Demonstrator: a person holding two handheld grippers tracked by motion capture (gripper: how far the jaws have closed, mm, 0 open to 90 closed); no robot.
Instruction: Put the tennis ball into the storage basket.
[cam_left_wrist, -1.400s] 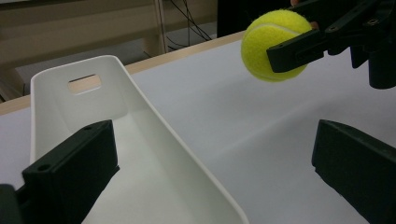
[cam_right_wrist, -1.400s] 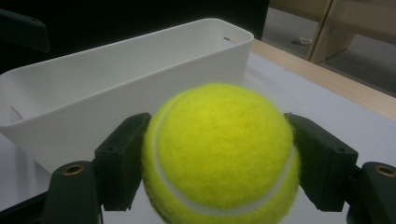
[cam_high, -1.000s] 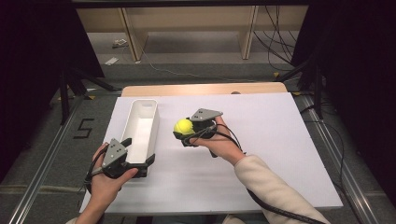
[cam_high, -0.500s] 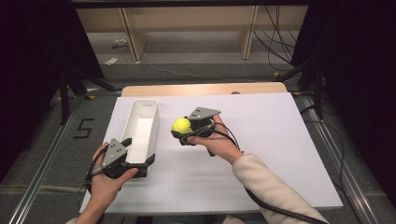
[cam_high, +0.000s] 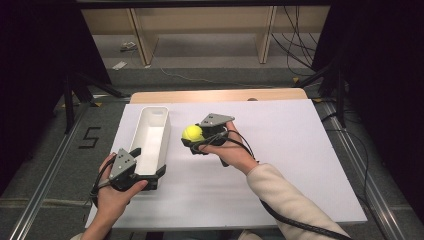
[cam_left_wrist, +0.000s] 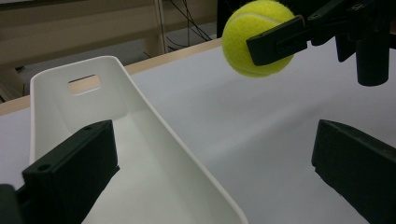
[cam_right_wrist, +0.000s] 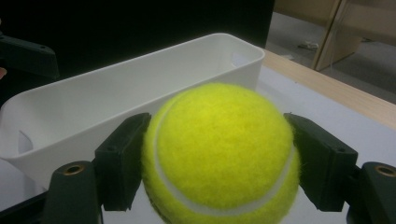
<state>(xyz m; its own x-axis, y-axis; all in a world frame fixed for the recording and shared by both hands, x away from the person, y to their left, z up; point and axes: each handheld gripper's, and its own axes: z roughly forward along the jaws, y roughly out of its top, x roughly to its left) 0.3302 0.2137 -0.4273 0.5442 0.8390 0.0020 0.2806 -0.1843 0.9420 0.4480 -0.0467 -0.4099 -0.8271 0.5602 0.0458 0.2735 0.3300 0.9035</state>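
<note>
A yellow tennis ball (cam_high: 192, 132) is held above the white table, just right of a long white bin (cam_high: 150, 111). My right gripper (cam_high: 194, 137) is shut on the ball (cam_right_wrist: 222, 154), one black jaw on each side, with the bin (cam_right_wrist: 140, 84) close behind it. My left gripper (cam_high: 149, 172) stands open at the bin's near end. In the left gripper view its jaws (cam_left_wrist: 215, 140) straddle the bin's right wall (cam_left_wrist: 140, 100), one inside and one over the table. That view also shows the ball (cam_left_wrist: 259, 37) and the right gripper (cam_left_wrist: 299, 37) up ahead.
The white table (cam_high: 300, 150) has a wooden strip (cam_high: 220, 95) along its far edge. Beyond it stand a floor with cables and wooden shelf legs (cam_high: 265, 35). A metal rail (cam_high: 45, 180) runs along the left side.
My right gripper has carried the ball slightly left, closer to the bin. The left gripper has stayed at the bin's near end.
</note>
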